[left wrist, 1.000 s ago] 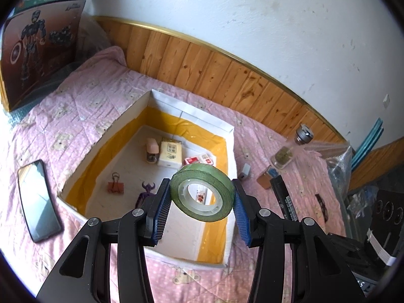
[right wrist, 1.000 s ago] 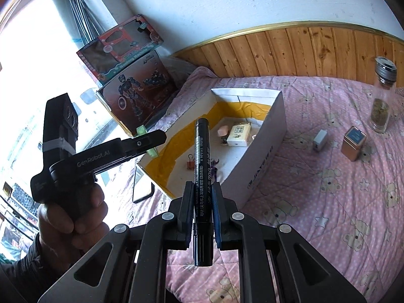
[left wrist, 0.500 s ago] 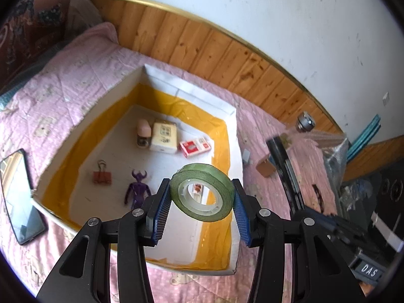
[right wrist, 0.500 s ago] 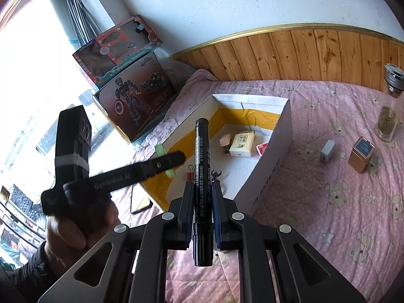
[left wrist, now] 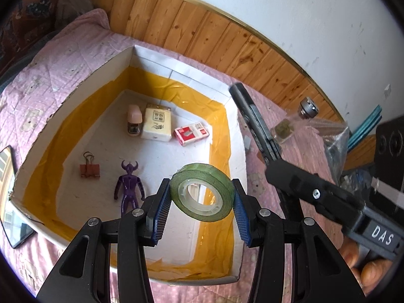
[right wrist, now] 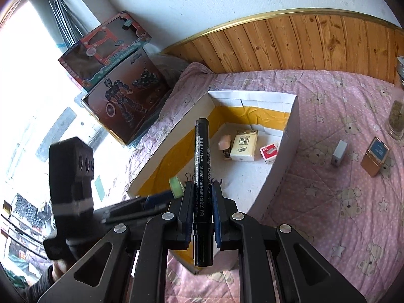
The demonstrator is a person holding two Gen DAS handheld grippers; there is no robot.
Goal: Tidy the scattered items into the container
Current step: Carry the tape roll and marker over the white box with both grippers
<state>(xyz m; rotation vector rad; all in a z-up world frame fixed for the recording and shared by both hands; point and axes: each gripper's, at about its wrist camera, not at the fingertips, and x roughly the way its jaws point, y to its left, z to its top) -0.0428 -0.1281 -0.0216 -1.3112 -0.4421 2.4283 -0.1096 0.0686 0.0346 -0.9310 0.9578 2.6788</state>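
Left gripper (left wrist: 201,202), jaws wide, clamps a green tape roll (left wrist: 201,195) across its outer rim above the near right part of the white box (left wrist: 75,91); the roll is light and stiff, though its glossy edge may slip (a grip across the diameter suits it). Right gripper (right wrist: 203,202), jaws narrow, pinches a black marker (right wrist: 201,176) at mid-barrel over the box's near edge: light, rigid, smooth. On the pink quilt (right wrist: 328,202) to the right remain a copper tin (right wrist: 375,157) and small grey block (right wrist: 339,153).
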